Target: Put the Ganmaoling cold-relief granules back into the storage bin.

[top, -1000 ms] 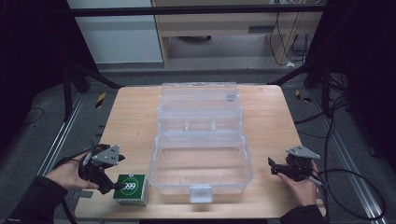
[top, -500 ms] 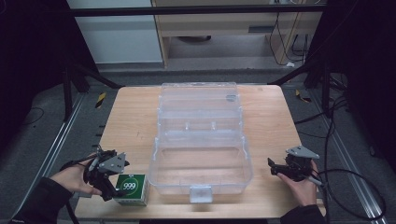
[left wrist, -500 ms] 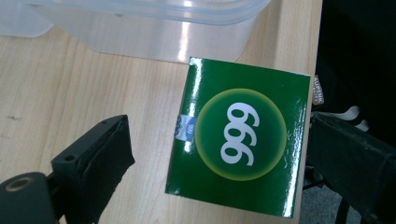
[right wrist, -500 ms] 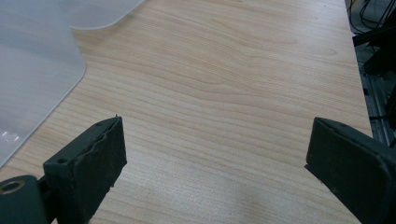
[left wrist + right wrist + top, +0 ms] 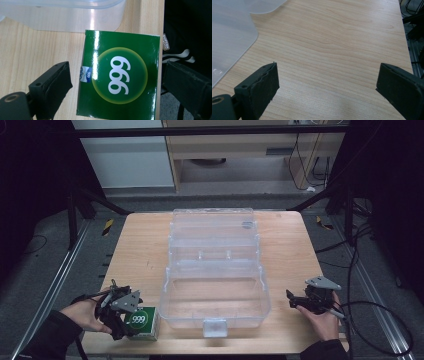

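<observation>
Black jaws of the left tool point(image 5: 113, 82) stand apart on either side of a green box point(image 5: 120, 77) marked 999, not yet gripping it. A second ago this tool hovered farther left; it has since moved over the box. The box lies at the desk's point(image 5: 140, 250) near left corner, just beside an open clear plastic case point(image 5: 215, 295). Across the case, the right tool point(image 5: 300, 302) rests unmoved, jaws wide apart over bare wood.

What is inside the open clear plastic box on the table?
The clear plastic box looks empty: only the wooden table shows through its bottom. The green box stands outside it, between the left gripper's open jaws.
</observation>
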`<state>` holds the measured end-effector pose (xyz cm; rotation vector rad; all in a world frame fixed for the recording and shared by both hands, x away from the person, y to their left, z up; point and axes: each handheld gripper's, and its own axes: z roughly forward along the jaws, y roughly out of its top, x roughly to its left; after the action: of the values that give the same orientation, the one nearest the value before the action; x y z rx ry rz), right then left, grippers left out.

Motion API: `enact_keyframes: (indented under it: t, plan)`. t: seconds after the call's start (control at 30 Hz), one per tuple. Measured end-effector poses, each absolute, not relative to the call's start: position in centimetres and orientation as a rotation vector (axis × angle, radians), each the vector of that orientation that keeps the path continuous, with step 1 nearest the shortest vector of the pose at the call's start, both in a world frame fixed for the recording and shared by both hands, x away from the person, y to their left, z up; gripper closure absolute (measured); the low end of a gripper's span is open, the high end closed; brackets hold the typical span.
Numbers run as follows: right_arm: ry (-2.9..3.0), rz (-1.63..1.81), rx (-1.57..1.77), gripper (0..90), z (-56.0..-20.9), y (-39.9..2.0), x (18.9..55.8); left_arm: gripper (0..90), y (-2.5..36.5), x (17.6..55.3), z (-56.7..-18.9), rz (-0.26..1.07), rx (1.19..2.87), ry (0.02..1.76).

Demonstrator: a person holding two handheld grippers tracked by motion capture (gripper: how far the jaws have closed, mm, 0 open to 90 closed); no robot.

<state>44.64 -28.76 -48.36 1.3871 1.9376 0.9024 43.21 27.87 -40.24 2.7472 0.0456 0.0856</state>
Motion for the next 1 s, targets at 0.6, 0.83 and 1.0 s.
enact_keyframes:
  t: [0.6, 0.83, 1.0]
  plan:
    - [1.953, 0.889, 1.387, 4.1, -48.5, -28.6, 44.7, 6.8, 27.3, 43.6, -42.3, 0.042, 2.778, 0.029]
    - [1.956, 0.89, 1.388, 4.1, -48.5, -28.6, 44.7, 9.3, 27.5, 43.7, -43.1, 0.027, 2.773, 0.03]
    - [1.962, 0.882, 1.384, 4.1, -48.6, -28.5, 44.8, 9.9, 27.4, 43.8, -43.5, 0.014, 2.773, 0.039]
